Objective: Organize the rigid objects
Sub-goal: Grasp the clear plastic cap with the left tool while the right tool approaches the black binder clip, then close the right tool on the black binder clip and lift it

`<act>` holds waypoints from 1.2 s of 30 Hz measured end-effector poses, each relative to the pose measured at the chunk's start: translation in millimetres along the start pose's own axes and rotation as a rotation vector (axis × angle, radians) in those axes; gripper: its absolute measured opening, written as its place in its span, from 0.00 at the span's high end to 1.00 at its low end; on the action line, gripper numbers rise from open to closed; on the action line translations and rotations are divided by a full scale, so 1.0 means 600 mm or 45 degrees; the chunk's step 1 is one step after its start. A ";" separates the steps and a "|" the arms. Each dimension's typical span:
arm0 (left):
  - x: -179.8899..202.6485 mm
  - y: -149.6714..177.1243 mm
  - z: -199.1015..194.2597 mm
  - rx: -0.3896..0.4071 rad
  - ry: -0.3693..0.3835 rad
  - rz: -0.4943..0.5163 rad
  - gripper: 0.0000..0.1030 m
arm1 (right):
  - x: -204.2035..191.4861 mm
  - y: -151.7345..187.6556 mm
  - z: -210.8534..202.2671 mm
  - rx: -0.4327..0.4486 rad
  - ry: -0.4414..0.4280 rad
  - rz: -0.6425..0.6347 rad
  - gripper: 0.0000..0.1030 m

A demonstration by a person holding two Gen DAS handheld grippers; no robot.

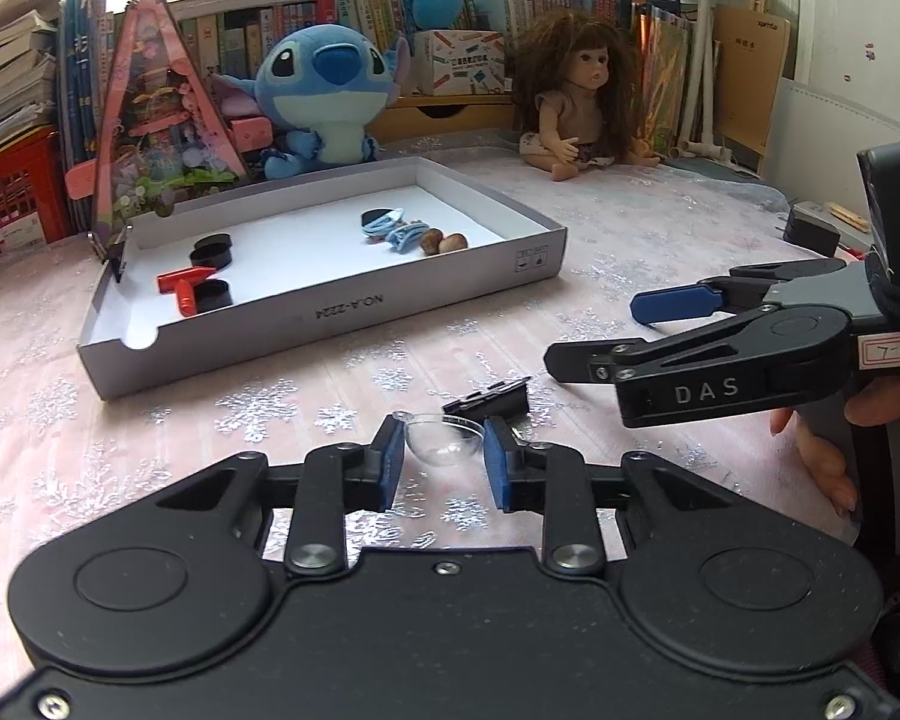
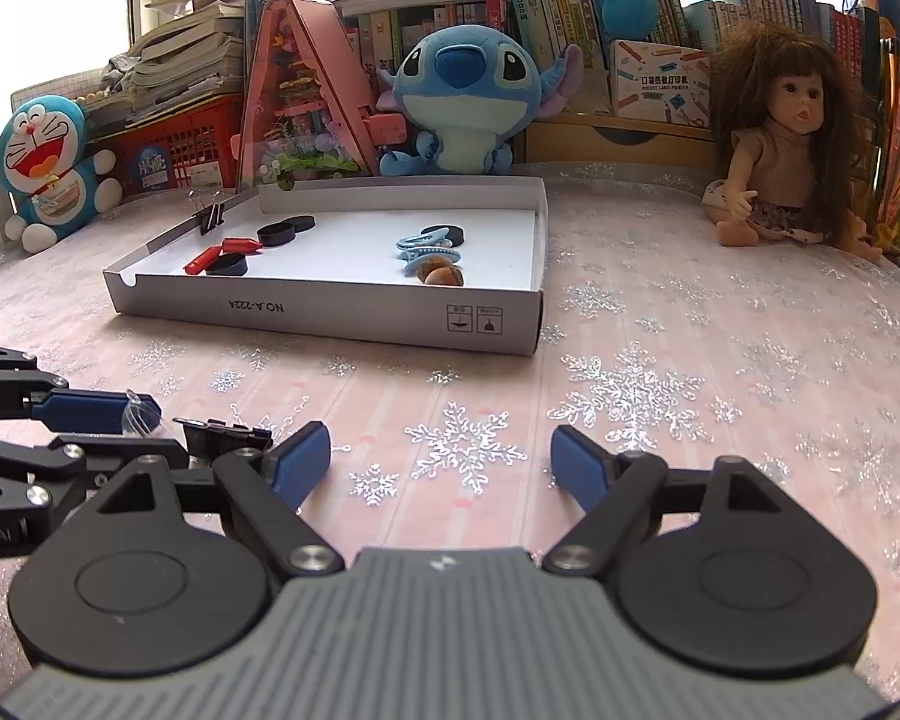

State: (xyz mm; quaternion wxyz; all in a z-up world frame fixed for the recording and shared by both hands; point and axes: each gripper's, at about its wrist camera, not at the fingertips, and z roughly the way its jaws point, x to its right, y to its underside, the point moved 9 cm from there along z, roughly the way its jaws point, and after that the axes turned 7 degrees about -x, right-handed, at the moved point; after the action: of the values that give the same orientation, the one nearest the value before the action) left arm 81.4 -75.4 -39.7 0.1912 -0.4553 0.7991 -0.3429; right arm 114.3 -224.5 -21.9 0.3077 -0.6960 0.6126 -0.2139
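A clear plastic half-dome (image 1: pixel 444 441) sits between the pads of my left gripper (image 1: pixel 444 456), which closes on it just above the pink snowflake cloth (image 1: pixel 330 372); it also shows in the right wrist view (image 2: pixel 138 414). A black binder clip (image 1: pixel 489 401) lies just beyond it, also seen in the right wrist view (image 2: pixel 225 435). My right gripper (image 2: pixel 441 462) is open and empty over the cloth; it shows in the left wrist view (image 1: pixel 600 330). The white tray (image 1: pixel 330 324) holds black discs (image 1: pixel 213 252), a red piece (image 1: pixel 180 288), blue clips (image 1: pixel 390 228) and brown nuts (image 1: pixel 444 240).
A Stitch plush (image 1: pixel 327 90), a doll (image 1: pixel 576 102), a pink triangular house (image 1: pixel 150 120) and books stand at the back. A Doraemon toy (image 2: pixel 48 168) sits back left. A black clip (image 2: pixel 210 213) grips the tray's rim. A small black box (image 1: pixel 810 231) lies right.
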 end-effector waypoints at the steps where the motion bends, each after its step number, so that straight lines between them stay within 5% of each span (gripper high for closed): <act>1: -0.004 0.000 -0.002 0.001 -0.005 -0.007 0.74 | -0.002 -0.001 -0.002 0.007 -0.002 -0.007 0.15; 16: -0.066 -0.003 -0.011 0.011 -0.133 -0.138 0.74 | -0.083 0.003 -0.021 -0.001 -0.180 -0.071 0.14; 36: -0.096 0.022 0.007 0.071 -0.232 -0.180 0.73 | -0.110 0.013 -0.016 0.004 -0.146 -0.136 0.14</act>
State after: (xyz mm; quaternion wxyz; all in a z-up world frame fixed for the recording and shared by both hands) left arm 105.7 -23.1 -52.5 0.2510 -0.5341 0.7346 -0.3349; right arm 91.7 -161.6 -14.8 0.3316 -0.7383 0.5556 -0.1906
